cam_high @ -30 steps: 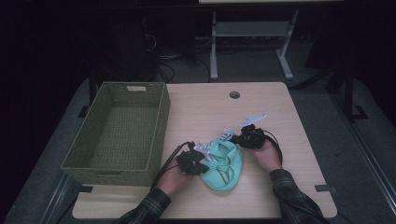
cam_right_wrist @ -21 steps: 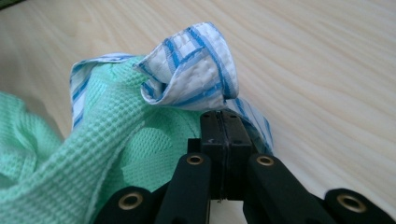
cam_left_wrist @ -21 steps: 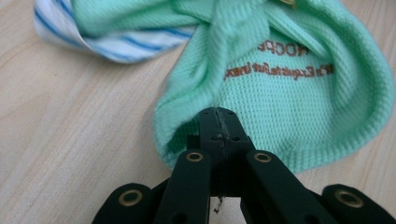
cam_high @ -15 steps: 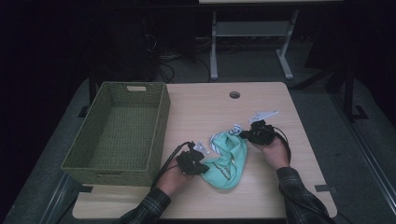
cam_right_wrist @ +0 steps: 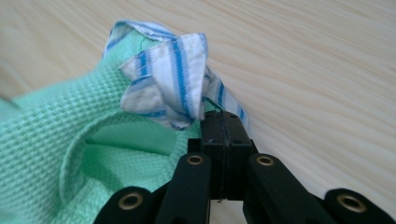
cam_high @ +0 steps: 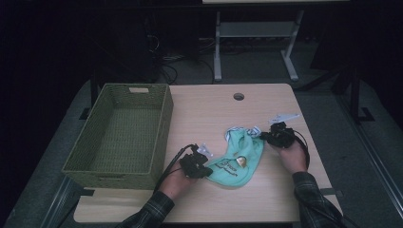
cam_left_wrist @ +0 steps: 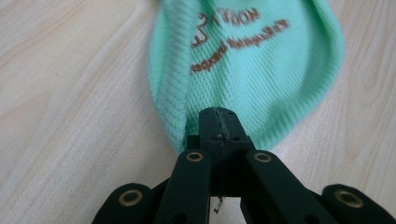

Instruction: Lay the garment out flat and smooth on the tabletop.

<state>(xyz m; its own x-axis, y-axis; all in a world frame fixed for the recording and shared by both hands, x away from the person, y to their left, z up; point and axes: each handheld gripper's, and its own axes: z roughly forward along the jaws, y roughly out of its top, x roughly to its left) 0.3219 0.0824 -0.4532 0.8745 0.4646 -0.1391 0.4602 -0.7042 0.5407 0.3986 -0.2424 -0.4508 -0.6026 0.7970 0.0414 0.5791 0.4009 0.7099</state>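
Note:
A mint-green knit shirt [cam_high: 240, 159] with brown lettering and a blue-and-white striped collar [cam_right_wrist: 173, 79] lies on the wooden table [cam_high: 204, 109], pulled out between my two grippers. My left gripper [cam_high: 202, 167] is at its lower left end. In the left gripper view its jaws [cam_left_wrist: 219, 126] are shut on a pinched fold of the green cloth [cam_left_wrist: 252, 60]. My right gripper [cam_high: 268, 137] is at the upper right end. In the right gripper view it [cam_right_wrist: 223, 126] is shut on the striped trim at the collar.
An empty woven green basket [cam_high: 161, 128] stands on the left part of the table, close to my left hand. A round cable hole [cam_high: 238, 96] sits near the far edge. Beyond the table stand a metal frame and cables on a dark floor.
My right gripper has moved right and a little away with the collar, stretching the shirt from a rounded heap into a longer shape. The left gripper has stayed put.

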